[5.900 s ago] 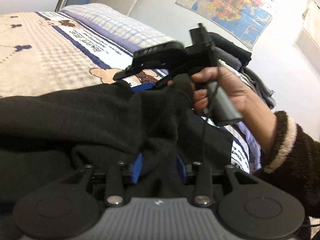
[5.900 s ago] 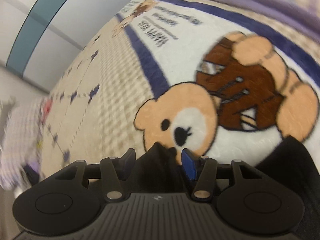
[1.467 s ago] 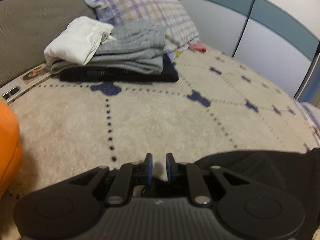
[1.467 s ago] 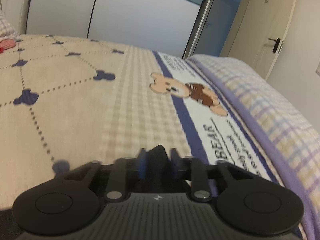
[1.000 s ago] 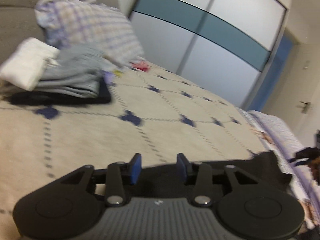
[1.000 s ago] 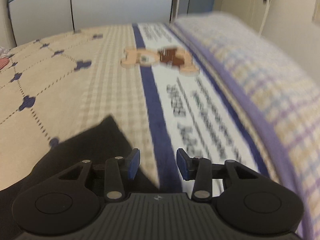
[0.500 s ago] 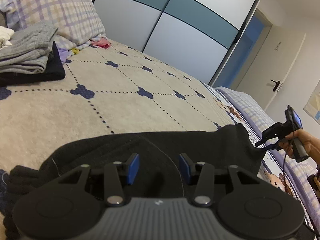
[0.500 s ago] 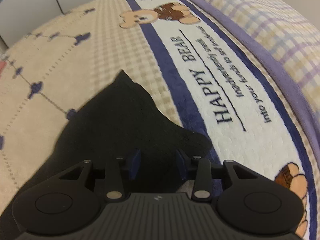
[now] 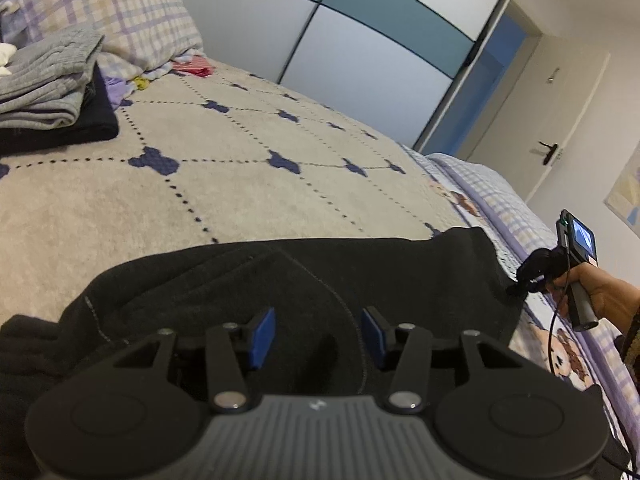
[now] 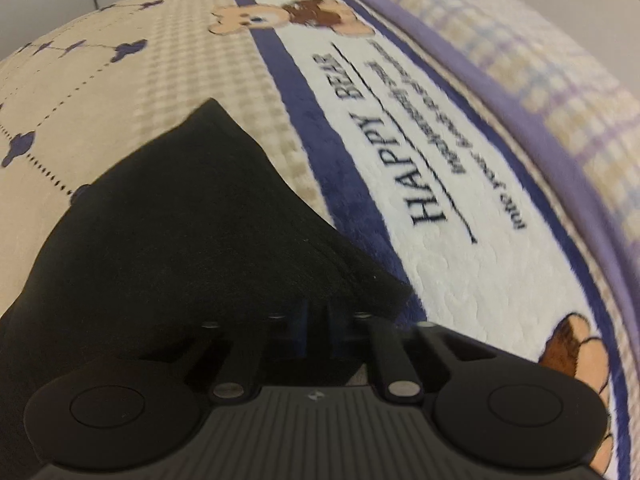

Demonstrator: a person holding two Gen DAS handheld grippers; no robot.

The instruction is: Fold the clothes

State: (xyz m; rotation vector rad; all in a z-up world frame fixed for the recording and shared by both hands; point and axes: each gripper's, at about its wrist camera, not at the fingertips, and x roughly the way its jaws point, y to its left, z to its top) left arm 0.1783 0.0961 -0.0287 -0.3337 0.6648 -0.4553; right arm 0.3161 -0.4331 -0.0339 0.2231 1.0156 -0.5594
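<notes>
A black garment (image 9: 304,272) lies spread flat on the bed blanket (image 9: 224,184). My left gripper (image 9: 318,330) is open just above its near edge, with the blue pads apart and nothing between them. In the right wrist view the garment (image 10: 168,232) covers the lower left. My right gripper (image 10: 318,326) has its jaws nearly together on the garment's near corner. The right gripper also shows in the left wrist view (image 9: 520,286), at the garment's right corner, held by a hand.
A stack of folded clothes (image 9: 52,96) lies at the far left, next to a plaid pillow (image 9: 116,12). A "HAPPY BEAR" blanket band (image 10: 432,184) runs along the right. Wardrobe doors (image 9: 352,48) and a room door (image 9: 548,120) stand behind.
Both grippers let go of the garment about a second ago. The left has stayed open over the garment. The right has since dropped to its corner and closed its jaws there.
</notes>
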